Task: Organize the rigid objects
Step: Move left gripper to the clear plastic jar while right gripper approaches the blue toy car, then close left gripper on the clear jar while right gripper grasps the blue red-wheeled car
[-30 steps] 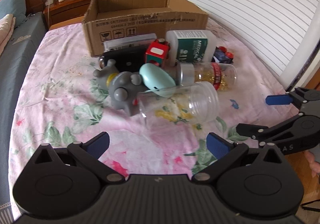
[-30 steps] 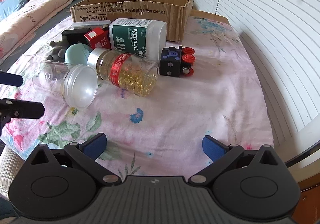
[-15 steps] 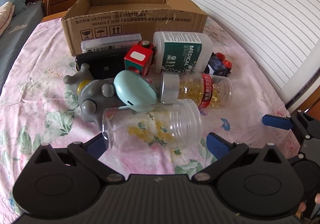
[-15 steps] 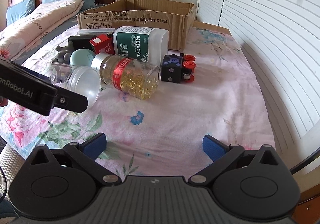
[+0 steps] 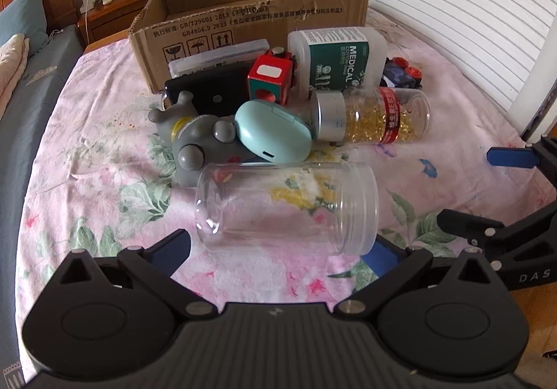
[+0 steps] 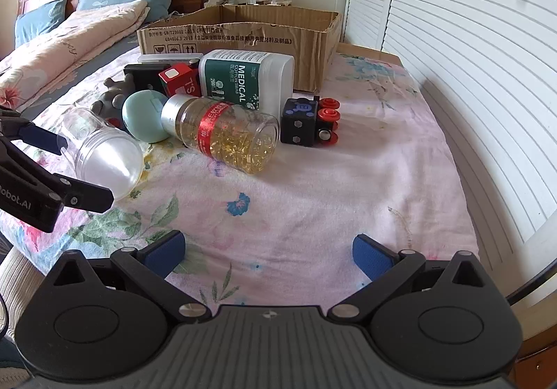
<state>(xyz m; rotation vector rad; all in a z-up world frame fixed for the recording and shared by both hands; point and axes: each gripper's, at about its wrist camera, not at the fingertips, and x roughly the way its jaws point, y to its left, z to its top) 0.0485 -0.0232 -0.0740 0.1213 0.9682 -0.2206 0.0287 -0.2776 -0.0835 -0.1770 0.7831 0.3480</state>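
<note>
A pile of rigid objects lies on the floral bedspread in front of an open cardboard box [image 5: 243, 20]. An empty clear plastic jar [image 5: 285, 208] lies on its side nearest me. My left gripper [image 5: 278, 253] is open, its blue pads on either side of the jar's near end, not closed on it. Behind it lie a grey toy figure [image 5: 195, 142], a mint-green case [image 5: 271, 135], a capsule bottle [image 5: 372, 117], a white medical swab jar [image 5: 337, 62] and a red cube [image 5: 269, 79]. My right gripper [image 6: 268, 253] is open and empty over bare bedspread.
A black-and-red toy cube [image 6: 310, 122] lies right of the capsule bottle [image 6: 226, 135]. A black case [image 5: 205, 89] and a flat white box [image 5: 216, 58] lean by the cardboard box [image 6: 243, 37]. Pillows lie at the left, louvred doors at the right.
My left gripper has moved forward and closer to the clear jar, so its open fingers now flank the jar. The right gripper has barely moved.
</note>
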